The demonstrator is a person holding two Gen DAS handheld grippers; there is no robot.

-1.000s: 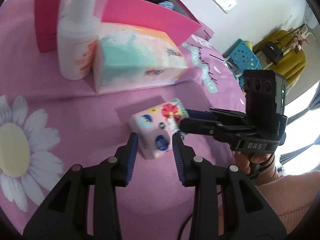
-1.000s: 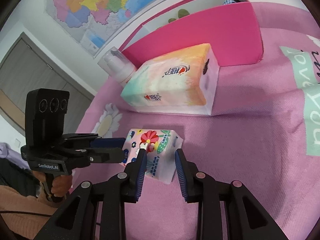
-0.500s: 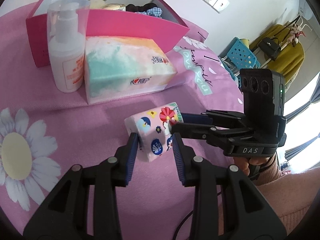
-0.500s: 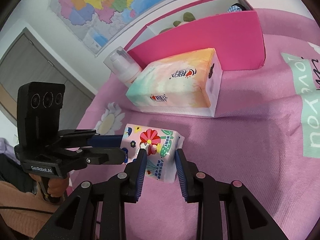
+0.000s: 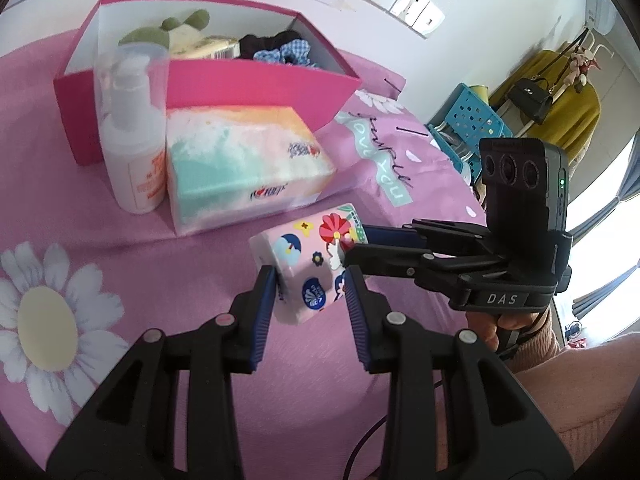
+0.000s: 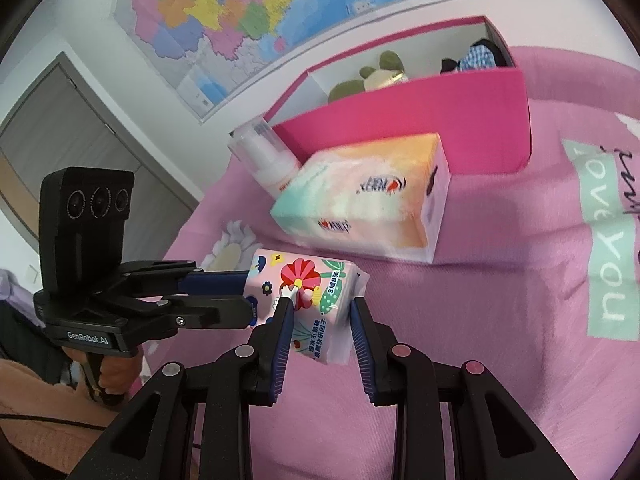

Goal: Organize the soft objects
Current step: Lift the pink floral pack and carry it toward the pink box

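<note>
A small flower-printed tissue pack (image 5: 304, 268) (image 6: 316, 300) hangs in the air just above the pink bedspread (image 5: 140, 248). My left gripper (image 5: 310, 280) is shut on its near end. My right gripper (image 6: 320, 308) is shut on its other end. In the left wrist view the right gripper (image 5: 356, 246) comes in from the right; in the right wrist view the left gripper (image 6: 248, 296) comes in from the left. Behind stands an open pink box (image 5: 260, 84) (image 6: 400, 120) holding a plush toy (image 5: 180, 28) and dark and checked cloths (image 5: 280, 46).
A large pastel tissue pack (image 5: 244, 160) (image 6: 368, 200) lies in front of the box, with a white pump bottle (image 5: 132, 140) (image 6: 264, 160) beside it. A blue perforated basket (image 5: 472, 116) stands past the bed edge. A map (image 6: 248, 8) hangs on the wall.
Both grippers have risen with the small tissue pack, lifting it off the bedspread. The inside of the pink box has come into view.
</note>
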